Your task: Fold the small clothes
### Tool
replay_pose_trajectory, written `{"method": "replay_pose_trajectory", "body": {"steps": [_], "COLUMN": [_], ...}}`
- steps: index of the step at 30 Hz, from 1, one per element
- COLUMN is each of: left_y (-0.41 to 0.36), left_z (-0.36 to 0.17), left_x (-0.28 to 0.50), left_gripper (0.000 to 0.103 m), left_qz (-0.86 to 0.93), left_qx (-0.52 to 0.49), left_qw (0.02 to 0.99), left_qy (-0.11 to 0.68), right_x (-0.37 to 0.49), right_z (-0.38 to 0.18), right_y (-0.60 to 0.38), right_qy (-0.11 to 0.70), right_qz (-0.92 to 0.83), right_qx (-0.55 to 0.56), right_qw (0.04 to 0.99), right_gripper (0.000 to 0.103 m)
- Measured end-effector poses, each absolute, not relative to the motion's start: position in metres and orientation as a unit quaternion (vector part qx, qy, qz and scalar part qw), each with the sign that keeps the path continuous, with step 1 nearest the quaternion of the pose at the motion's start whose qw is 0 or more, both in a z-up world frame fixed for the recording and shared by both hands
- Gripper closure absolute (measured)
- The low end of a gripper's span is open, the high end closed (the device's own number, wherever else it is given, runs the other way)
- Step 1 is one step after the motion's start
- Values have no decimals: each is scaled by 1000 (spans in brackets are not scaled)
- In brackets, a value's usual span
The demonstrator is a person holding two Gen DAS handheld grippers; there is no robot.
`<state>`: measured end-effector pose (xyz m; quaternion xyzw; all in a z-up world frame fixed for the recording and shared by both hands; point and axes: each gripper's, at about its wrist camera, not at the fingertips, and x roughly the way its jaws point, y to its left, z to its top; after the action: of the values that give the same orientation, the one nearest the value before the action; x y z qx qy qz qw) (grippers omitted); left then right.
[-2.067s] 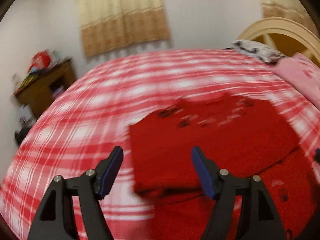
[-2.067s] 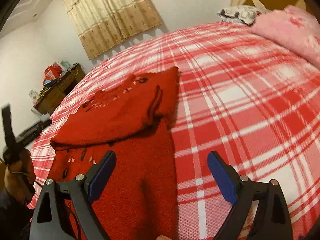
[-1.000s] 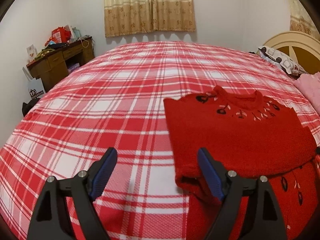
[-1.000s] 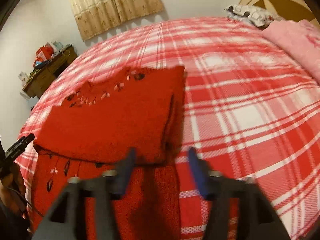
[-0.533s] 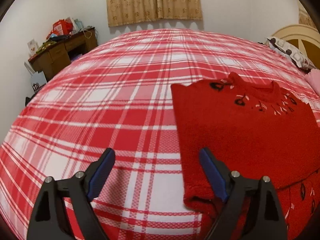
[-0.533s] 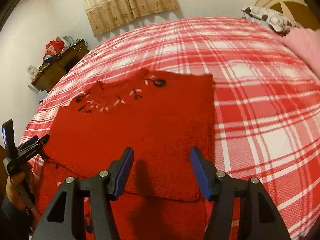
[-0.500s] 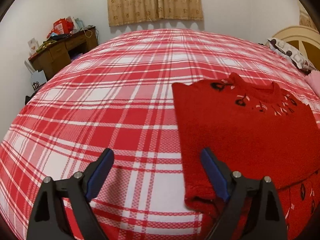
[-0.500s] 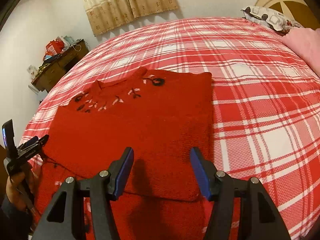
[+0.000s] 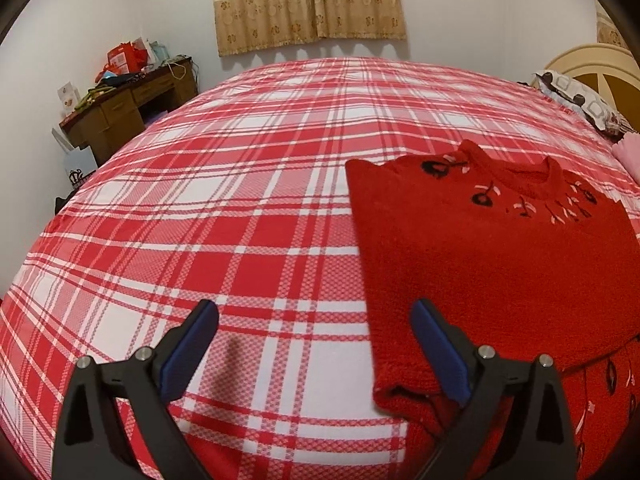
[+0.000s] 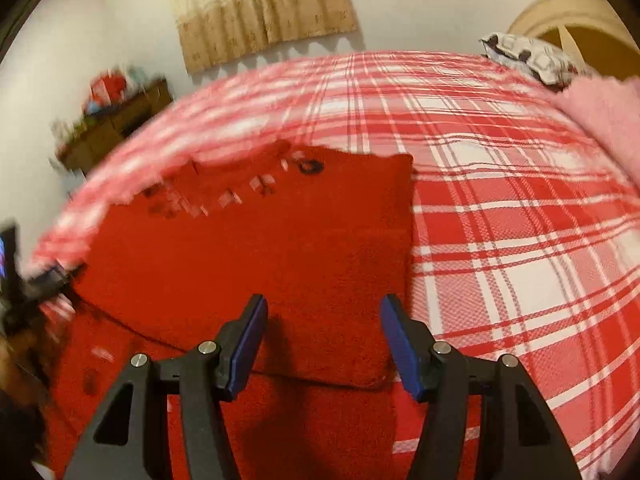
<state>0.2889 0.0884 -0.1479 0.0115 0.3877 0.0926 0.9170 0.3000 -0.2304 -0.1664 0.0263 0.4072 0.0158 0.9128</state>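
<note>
- Left wrist view: the left hand-held gripper (image 9: 314, 342) is released, its blue-padded fingers (image 9: 191, 347) spread wide and holding nothing.
- It hangs over the bed (image 9: 248, 208), which is covered in a red-and-white plaid sheet.
- The red sweater (image 9: 492, 264) lies on the right part of the bed, folded so an upper layer with the neckline and dark embroidered motifs rests on a lower layer that shows at the bottom right.
- The near left corner of the folded layer sits just beside the right finger of this gripper; whether it touches cannot be told.
- Behind the bed: a beige curtain (image 9: 308, 2) on the white wall, a cluttered wooden desk (image 9: 128, 110) at the left, a patterned pillow (image 9: 576, 104) by the headboard (image 9: 592, 70) at the right.
- Right wrist view: this picture is blurred toward the left.
- The right hand-held gripper (image 10: 322, 344) is also released, its fingers (image 10: 400, 346) apart and empty, though less widely spread than the other pair.
- It hovers above the near right corner of the red sweater's (image 10: 256, 264) folded layer; the fold edge runs across between the fingers.
- The sweater's right edge lies straight along the plaid sheet of the bed (image 10: 520, 240).
- A pink blanket (image 10: 604, 120) lies at the far right, next to the patterned pillow (image 10: 528, 56).
</note>
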Motion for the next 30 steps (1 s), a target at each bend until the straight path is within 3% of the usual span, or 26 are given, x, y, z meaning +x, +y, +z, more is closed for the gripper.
{"method": "replay_pose_trajectory", "body": {"steps": [2,12,30], "left_y": [88,89,88], "left_z": [-148,-150,-141], "left_x": [289,290,262], "left_gripper": [3,0,0], "left_qz": [94,99,75], "left_qx": [14,14,11], "left_qw": [918,915,925], "left_qy": [386,391,371], "right_x": [302,294,267], "right_z": [-173,-177,-168], "right_y": [-242,-262,-263], "right_qy": [421,408,414], "right_qz": [11,21,-6], "right_qx": [67,130,112], "right_qw": [905,904,903], "right_gripper": [36,36,36]}}
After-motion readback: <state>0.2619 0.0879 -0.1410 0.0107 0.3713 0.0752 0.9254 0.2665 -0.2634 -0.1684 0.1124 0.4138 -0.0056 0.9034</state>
